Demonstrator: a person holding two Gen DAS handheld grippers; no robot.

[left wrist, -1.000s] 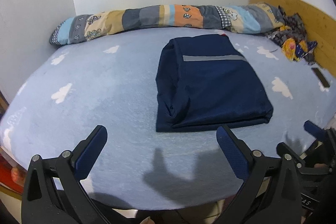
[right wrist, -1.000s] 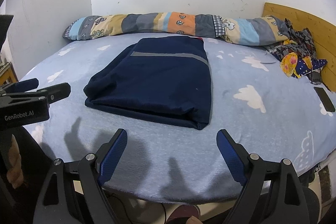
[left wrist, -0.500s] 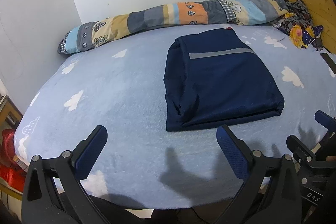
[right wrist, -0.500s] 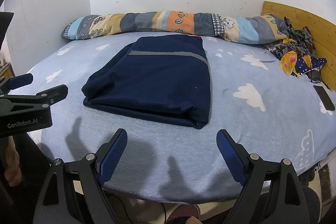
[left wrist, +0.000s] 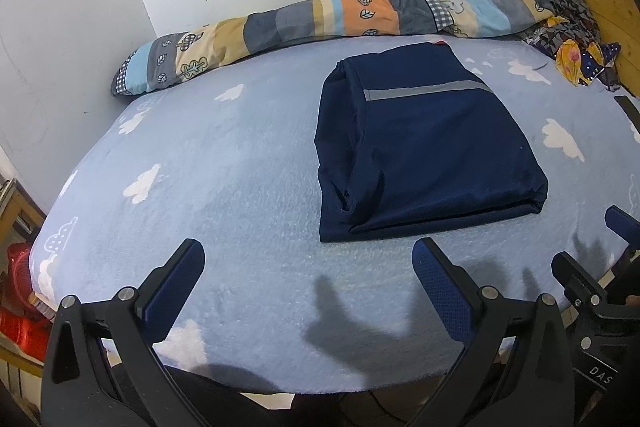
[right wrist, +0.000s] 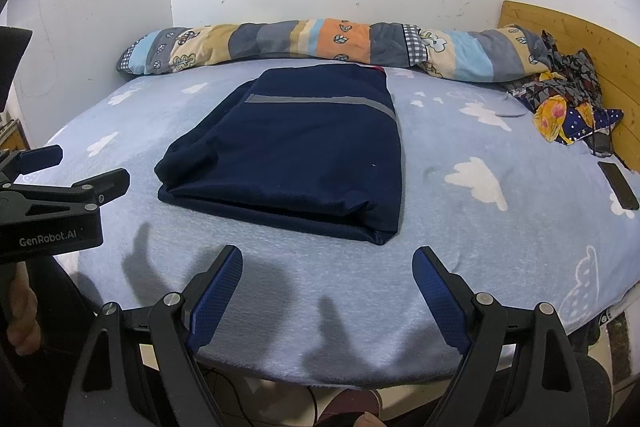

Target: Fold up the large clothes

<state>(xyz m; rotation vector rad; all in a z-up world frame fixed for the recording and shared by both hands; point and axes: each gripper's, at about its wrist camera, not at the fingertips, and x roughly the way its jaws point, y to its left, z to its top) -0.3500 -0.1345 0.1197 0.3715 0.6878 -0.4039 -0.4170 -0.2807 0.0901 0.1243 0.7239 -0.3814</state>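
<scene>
In the left wrist view the left gripper [left wrist: 308, 267], fingers wide and empty, has swung leftward so the folded navy garment [left wrist: 424, 147] sits further right on the bed [left wrist: 224, 163], while the right wrist view shows the right gripper [right wrist: 327, 273] equally wide, the garment [right wrist: 296, 151] unmoved

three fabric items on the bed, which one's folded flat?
The navy garment with the grey stripe, mid-bed. The patchwork quilt is rolled long against the wall; the patterned cloth lies crumpled by the headboard.
</scene>
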